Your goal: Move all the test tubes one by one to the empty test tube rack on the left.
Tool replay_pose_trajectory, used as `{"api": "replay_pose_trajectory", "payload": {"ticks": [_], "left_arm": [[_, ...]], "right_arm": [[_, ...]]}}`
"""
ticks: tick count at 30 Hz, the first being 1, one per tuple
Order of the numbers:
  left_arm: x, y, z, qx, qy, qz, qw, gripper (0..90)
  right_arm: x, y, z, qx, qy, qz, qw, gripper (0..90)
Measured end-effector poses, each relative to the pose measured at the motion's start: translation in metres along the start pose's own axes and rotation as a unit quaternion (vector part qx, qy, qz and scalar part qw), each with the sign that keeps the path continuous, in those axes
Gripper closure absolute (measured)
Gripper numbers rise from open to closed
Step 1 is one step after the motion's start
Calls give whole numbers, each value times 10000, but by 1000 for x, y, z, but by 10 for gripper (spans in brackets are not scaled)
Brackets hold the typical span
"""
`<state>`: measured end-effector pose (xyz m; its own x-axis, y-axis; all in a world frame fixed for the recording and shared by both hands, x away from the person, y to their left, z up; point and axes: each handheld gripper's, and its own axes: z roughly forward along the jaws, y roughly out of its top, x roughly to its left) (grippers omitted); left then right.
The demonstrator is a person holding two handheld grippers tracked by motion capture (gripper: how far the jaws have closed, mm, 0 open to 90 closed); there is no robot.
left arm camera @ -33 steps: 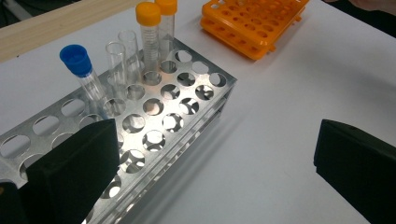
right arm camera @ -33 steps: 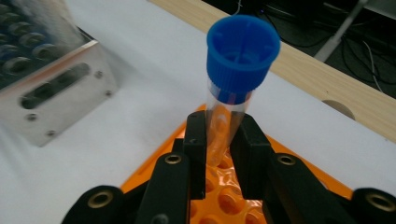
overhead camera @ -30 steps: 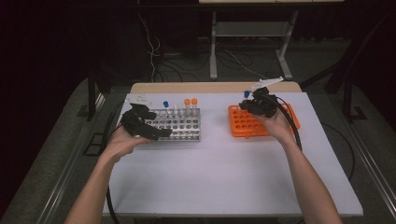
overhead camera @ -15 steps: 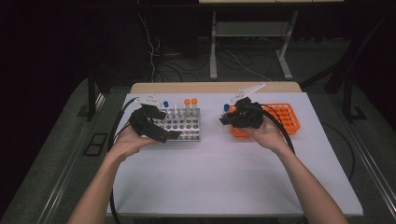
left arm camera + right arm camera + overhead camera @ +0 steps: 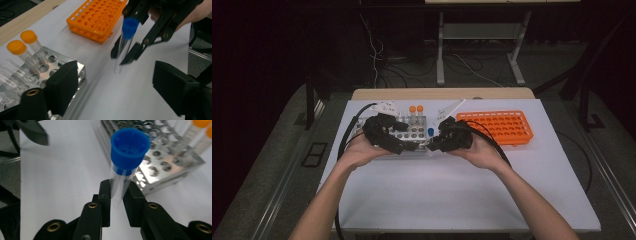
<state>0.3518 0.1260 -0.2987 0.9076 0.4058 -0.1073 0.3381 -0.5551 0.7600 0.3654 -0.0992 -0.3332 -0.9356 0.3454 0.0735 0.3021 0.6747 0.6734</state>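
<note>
My right gripper [image 5: 116, 202] is shut on a clear tube with a blue cap [image 5: 126, 157], held upright just off the corner of the metal rack [image 5: 162, 157]. From above, that right gripper [image 5: 438, 143] and the tube [image 5: 430, 132] sit between the metal rack [image 5: 414, 134] and the orange rack [image 5: 502, 127]. My left gripper [image 5: 117, 85] faces the tube [image 5: 127, 32] from a short way off. Its jaws have just been closing but stand apart, with nothing between the pads. In the high view the left gripper [image 5: 409, 145] lies over the metal rack's front edge.
Two orange-capped tubes [image 5: 22, 42] stand at the back of the metal rack, with several clear tubes in other holes. The orange rack [image 5: 97, 17] has no tubes in the holes that show. A wooden strip [image 5: 442, 93] borders the white table at the back; cables trail off left.
My right gripper has carried the blue-capped tube left from over the orange rack to beside the metal rack. My left gripper has shifted right toward it and its jaws have narrowed.
</note>
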Motion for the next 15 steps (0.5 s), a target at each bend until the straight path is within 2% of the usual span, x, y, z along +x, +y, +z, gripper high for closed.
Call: {"api": "replay_pose_trajectory", "payload": {"ticks": [9,15], "left_arm": [[-3,1,5,139,-150,212,9996,451],[-3,0,3,202,-159,257,9993,710]], "right_arm": [[17,15,20,86,265,-206,9994,760],[21,21,28,32,361,-248,9990,758]]}}
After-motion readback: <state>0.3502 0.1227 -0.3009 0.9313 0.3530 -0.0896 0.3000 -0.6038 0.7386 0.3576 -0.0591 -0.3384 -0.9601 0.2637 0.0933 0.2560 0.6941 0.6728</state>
